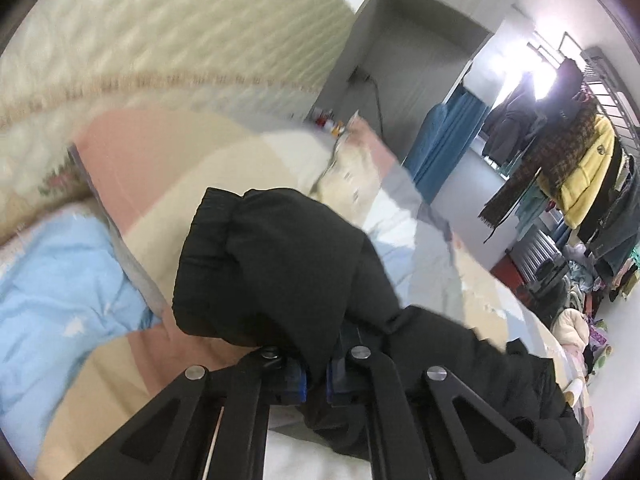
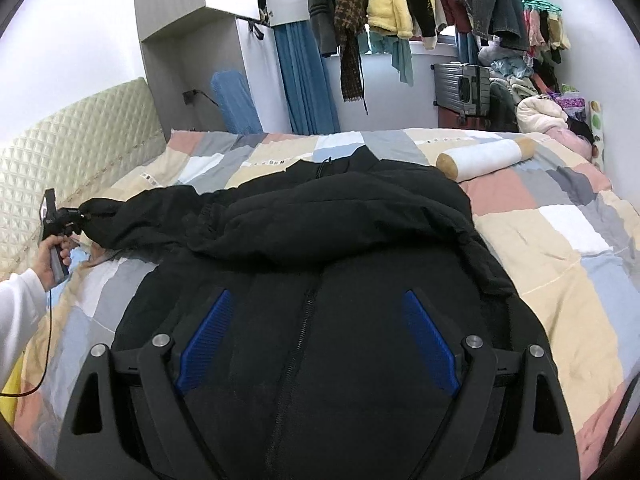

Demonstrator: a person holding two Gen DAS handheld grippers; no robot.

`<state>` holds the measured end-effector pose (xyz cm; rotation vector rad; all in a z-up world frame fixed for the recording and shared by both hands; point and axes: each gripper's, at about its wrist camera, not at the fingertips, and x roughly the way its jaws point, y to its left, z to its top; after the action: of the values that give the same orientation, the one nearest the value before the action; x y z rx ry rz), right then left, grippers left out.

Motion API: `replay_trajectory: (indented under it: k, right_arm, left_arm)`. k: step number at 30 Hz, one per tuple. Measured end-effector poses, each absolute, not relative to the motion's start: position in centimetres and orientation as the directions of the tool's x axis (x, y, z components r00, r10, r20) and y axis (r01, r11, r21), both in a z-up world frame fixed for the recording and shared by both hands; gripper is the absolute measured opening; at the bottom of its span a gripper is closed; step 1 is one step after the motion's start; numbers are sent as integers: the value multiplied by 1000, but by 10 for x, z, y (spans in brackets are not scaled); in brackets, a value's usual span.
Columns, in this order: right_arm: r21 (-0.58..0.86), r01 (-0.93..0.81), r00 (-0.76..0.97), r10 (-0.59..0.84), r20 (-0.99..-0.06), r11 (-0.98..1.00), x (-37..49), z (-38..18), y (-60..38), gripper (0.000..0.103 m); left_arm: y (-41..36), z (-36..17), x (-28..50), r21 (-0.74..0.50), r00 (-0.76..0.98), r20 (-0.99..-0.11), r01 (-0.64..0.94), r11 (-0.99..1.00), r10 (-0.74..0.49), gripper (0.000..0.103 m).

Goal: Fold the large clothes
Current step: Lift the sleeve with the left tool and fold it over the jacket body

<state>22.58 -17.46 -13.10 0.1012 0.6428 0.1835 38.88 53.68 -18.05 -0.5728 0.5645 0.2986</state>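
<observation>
The jacket point(image 2: 340, 240) lies spread on the bed point(image 2: 560, 248), directly under and ahead of the right gripper point(image 2: 316, 336), whose jaws stand apart over its zipper point(image 2: 298, 344). Its sleeve point(image 2: 136, 216) stretches out to the left of those jaws, the cuff point(image 1: 256, 264) pinched in the left gripper point(image 1: 316, 380). A bolster point(image 2: 484, 158) lies ahead and right (beyond the jacket), the headboard point(image 2: 76, 152) far left, hanging clothes point(image 2: 400, 0) behind the bed.

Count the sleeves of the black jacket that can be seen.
2: one sleeve pulled left, its cuff gripped by the left tool; the other sleeve lies folded across the body.
</observation>
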Motion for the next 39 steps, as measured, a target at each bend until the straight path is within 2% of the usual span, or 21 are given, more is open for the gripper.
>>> replay_trajectory:
  k: [1,2,3,15,20,26,30,33,35,39]
  right_arm:
    - [150,-134,790,196,-580,980,224,-129,-177,92]
    - [149,-131,797,194,-573,980,221,-127,-181,101]
    - [150,-128,806,190,-560,980,218,-125,-184,103]
    - [123,-155,843,196,-500,980,185,-114,-219,103]
    - [129,-154,852,198,-485,980,172,-115,-237,103]
    - [119,-166,863,202,-464,979,154,-111,-253,103]
    - [64,-175,878,185,-441,983,154,-105,-258,103]
    - [38,-169,890,169,-424,985,163,-100,-265,103]
    - [91,-174,882,196,-428,981,172,-100,-275,103]
    - [186,-188,872,251,-420,964,173,-102,-290,103]
  left_arm:
    - [531,-169,384,-416,811,-572,-415,809,122,5]
    - [524,-153,380,-404,814,-565,-415,815,135,5]
    - [518,-142,377,-395,816,-560,-415,820,143,5]
    - [411,-7,338,-321,862,-481,-342,883,159,4]
    - [335,51,345,-251,858,-481,-330,910,178,4]
    - [235,105,352,-163,866,-484,-228,960,123,4]
    - [159,125,361,-77,869,-487,-141,987,87,4]
    - [102,129,368,-110,870,-493,-68,992,5,4]
    - [59,124,377,-137,853,-517,-3,991,-69,4]
    - [-15,102,390,-100,832,-539,93,991,-133,4]
